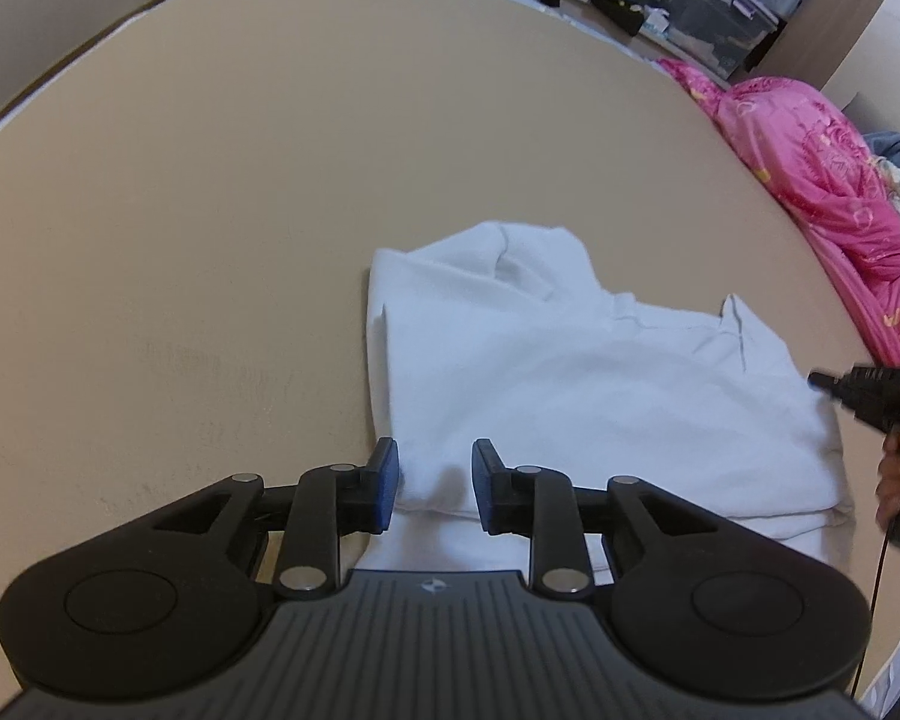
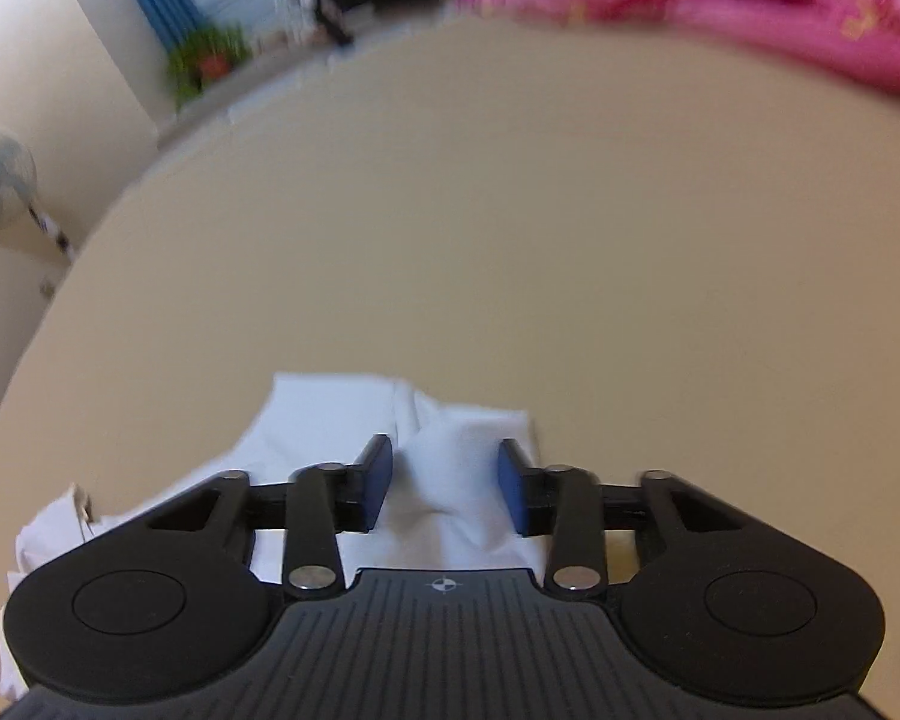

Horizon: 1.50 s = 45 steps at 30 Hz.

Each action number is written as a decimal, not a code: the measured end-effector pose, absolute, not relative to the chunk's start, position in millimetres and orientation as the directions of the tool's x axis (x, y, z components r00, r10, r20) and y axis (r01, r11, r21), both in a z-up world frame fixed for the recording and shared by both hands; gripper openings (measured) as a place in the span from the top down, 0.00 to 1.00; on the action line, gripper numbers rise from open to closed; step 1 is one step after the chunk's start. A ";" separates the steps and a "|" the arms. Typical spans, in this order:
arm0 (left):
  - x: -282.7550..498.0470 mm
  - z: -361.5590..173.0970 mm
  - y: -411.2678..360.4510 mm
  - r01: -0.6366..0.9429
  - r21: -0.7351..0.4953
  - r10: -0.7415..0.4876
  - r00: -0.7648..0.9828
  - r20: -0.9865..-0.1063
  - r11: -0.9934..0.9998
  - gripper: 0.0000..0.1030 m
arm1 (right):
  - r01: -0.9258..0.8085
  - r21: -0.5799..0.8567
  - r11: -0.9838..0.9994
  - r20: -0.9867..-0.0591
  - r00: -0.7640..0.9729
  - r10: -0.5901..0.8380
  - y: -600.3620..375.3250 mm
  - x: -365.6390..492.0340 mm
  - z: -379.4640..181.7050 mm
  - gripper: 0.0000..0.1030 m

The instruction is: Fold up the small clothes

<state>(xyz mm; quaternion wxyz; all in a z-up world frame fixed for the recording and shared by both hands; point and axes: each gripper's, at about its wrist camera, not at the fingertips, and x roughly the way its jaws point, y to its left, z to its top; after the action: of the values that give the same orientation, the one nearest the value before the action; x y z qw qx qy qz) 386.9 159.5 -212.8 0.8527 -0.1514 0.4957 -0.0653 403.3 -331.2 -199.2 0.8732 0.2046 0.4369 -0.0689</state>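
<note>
No readable text, number or brand anywhere. Only sign: a small round quartered mark on the ribbed body of my left gripper (image 1: pixel 432 489), likewise on my right gripper (image 2: pixel 444 489).

A folded garment (image 1: pixel 570 384) is seen lying on a bed (image 1: pixel 210 210) at lower centre of the left wrist view, with a bundled quilt (image 1: pixel 810 168) heaped at upper right behind it.
</note>
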 end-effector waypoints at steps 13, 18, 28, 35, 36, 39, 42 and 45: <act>381.1 -198.0 160.2 0.012 -0.311 -0.273 0.513 -0.814 0.950 0.96 | 0.133 0.221 0.966 -0.667 0.743 0.050 -304.6 345.7 -150.4 0.94; 373.0 -186.3 166.7 0.028 -0.343 -0.305 0.528 -0.792 0.939 0.98 | 0.024 0.092 0.995 -0.818 0.571 0.062 -288.0 313.3 -194.6 0.91; 365.6 -180.7 157.3 0.078 -0.288 -0.281 0.567 -0.775 0.954 0.97 | 0.052 0.065 0.997 -0.762 0.648 0.016 -292.4 297.2 -174.8 0.90; 373.0 -224.9 134.0 0.077 -0.192 -0.205 0.462 -0.863 0.978 0.88 | 0.115 0.111 0.987 -0.792 0.610 0.018 -307.0 285.6 -195.7 0.92; 371.2 -220.2 134.4 0.076 -0.195 -0.207 0.482 -0.851 0.978 0.88 | 0.109 0.111 0.988 -0.776 0.631 0.017 -307.6 280.3 -194.0 0.89; 367.9 -222.2 136.8 0.052 -0.194 -0.193 0.505 -0.841 0.980 0.84 | 0.061 0.032 0.998 -0.820 0.572 -0.009 -306.9 273.8 -207.2 0.94; 361.5 -221.5 126.6 0.047 -0.138 -0.143 0.511 -0.848 0.989 0.83 | 0.134 0.057 0.989 -0.799 0.601 -0.036 -314.8 258.6 -178.3 0.87; 338.7 -196.5 112.4 0.079 0.001 -0.045 0.580 -0.813 0.997 0.78 | 0.111 0.075 0.991 -0.755 0.656 -0.017 -324.6 218.9 -142.3 0.82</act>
<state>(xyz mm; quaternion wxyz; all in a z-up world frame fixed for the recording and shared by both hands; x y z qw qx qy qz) 338.7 112.4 -196.5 0.8887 0.0185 0.4568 -0.0351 218.9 -324.6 -142.3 0.9081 0.0571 0.4134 -0.0351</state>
